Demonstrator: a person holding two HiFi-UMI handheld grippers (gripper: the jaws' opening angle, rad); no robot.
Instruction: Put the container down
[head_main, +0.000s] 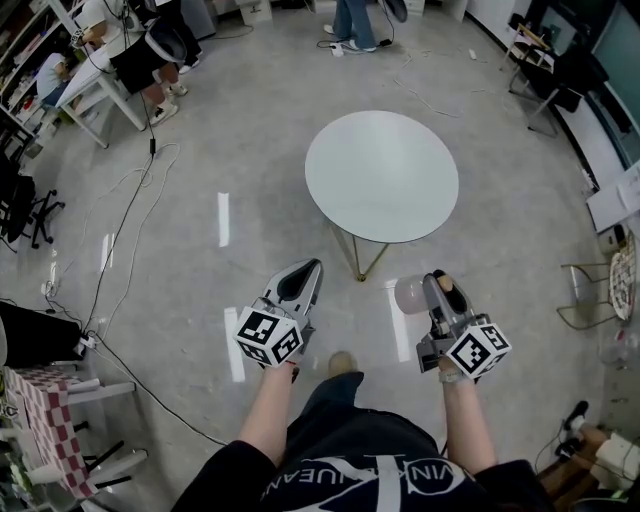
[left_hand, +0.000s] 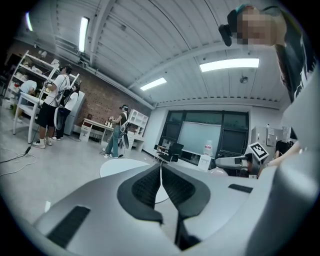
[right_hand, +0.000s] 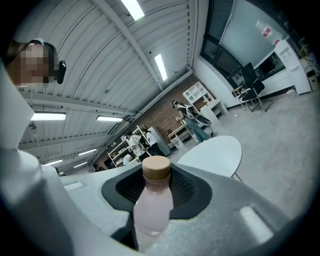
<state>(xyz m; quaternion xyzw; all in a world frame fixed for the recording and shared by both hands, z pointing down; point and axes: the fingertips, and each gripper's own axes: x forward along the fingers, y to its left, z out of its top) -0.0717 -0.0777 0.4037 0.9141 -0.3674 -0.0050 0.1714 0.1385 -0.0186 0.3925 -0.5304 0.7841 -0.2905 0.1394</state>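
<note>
Head view: the right gripper (head_main: 436, 280) carries a pale pink plastic bottle with a tan cap (head_main: 408, 295) over bare floor. The round white table on gold wire legs (head_main: 381, 175) is farther ahead, well apart from it. Let go here and it hits the floor!

Left gripper view: the left gripper (left_hand: 161, 175) has its jaws pressed together, with nothing between them.

Right gripper view: the jaws stand half apart, clamped on the bottle's body (right_hand: 152, 210). It's smooth and narrow, so I'd say it could slip, or topple if set down tilted or near the rim.
</note>
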